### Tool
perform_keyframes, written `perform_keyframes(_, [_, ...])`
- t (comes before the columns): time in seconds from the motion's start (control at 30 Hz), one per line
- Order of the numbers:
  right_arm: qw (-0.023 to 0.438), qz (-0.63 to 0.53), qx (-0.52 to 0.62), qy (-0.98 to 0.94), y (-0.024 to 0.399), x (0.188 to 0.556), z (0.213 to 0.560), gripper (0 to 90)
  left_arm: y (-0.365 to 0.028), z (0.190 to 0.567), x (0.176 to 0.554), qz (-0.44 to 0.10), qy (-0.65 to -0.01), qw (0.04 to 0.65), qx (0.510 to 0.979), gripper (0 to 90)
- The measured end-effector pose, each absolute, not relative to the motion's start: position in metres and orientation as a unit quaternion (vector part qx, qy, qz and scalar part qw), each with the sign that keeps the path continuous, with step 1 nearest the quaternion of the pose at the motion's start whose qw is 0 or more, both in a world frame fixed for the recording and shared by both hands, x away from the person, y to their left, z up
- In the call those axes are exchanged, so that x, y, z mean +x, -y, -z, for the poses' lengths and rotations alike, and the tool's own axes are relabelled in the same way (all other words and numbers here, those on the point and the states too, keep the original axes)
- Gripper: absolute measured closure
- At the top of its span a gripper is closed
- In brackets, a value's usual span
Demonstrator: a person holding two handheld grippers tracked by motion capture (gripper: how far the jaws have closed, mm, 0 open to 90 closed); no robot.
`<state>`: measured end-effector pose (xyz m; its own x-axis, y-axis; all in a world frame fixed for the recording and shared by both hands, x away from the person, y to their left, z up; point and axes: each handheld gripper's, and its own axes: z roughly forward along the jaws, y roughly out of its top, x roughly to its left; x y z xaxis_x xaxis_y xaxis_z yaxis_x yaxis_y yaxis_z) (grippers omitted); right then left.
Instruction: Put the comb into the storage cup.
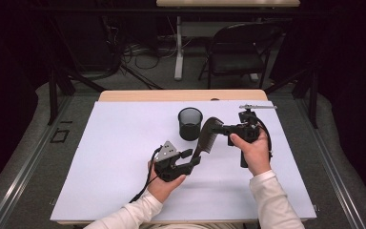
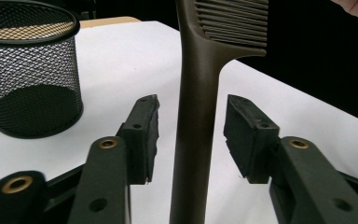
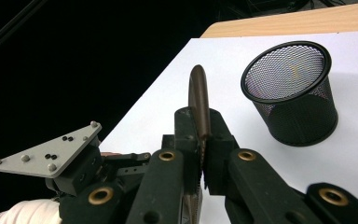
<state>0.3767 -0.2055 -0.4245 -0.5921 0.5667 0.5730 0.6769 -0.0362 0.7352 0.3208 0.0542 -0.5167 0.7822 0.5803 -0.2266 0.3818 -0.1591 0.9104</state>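
Your right gripper (image 1: 218, 128) has its fingers clamped on the toothed end of the dark comb (image 1: 206, 138); in the right gripper view the pads (image 3: 186, 135) press on both sides of the comb (image 3: 199, 100), whose spine rises between them and curves away toward the far edge of the surface (image 3: 354, 154). Your left gripper (image 1: 192, 157) has its fingers parted to a middling gap around the comb's handle: in the left gripper view the handle (image 2: 196, 121) stands upright between the two pads (image 2: 142, 135), with a clear strip of white on either side, so neither pad touches it. No earlier picture is at hand, so only that loose stance can be told. In the high view the comb hangs above the white surface (image 1: 114, 157), right of its middle, slanting from your right gripper down toward your left one, with the teeth facing the right edge. The black mesh cup (image 1: 190, 123) stands upright just beside the comb, on the side toward the far edge, and apart from both grippers; the left gripper view shows it (image 2: 30, 70) to the left of the handle. Your left hand (image 1: 164, 183) sits nearer the near edge, and your right hand (image 1: 253, 150) nearer the right edge.
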Motion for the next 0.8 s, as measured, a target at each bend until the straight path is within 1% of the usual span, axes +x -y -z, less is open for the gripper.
perform_keyframes(0.2, [0.045,0.562,-0.451,0.692,0.206,0.376,0.424,87.0,-0.054,0.515,0.322,-0.088,-0.320,0.571,0.751,45.4])
perform_keyframes(0.27, [0.044,0.562,-0.450,0.692,0.207,0.376,0.424,87.0,-0.055,0.514,0.322,-0.100,-0.317,0.573,0.749,41.2])
perform_keyframes(0.47, [0.042,0.562,-0.453,0.691,0.207,0.376,0.424,87.0,-0.057,0.510,0.322,-0.117,-0.325,0.575,0.741,37.0])
perform_keyframes(0.63, [0.037,0.564,-0.454,0.689,0.210,0.376,0.423,87.0,-0.060,0.507,0.324,-0.118,-0.331,0.575,0.739,33.8])
perform_keyframes(0.8, [0.034,0.566,-0.456,0.686,0.213,0.377,0.423,87.0,-0.062,0.505,0.326,-0.131,-0.335,0.572,0.737,33.8])
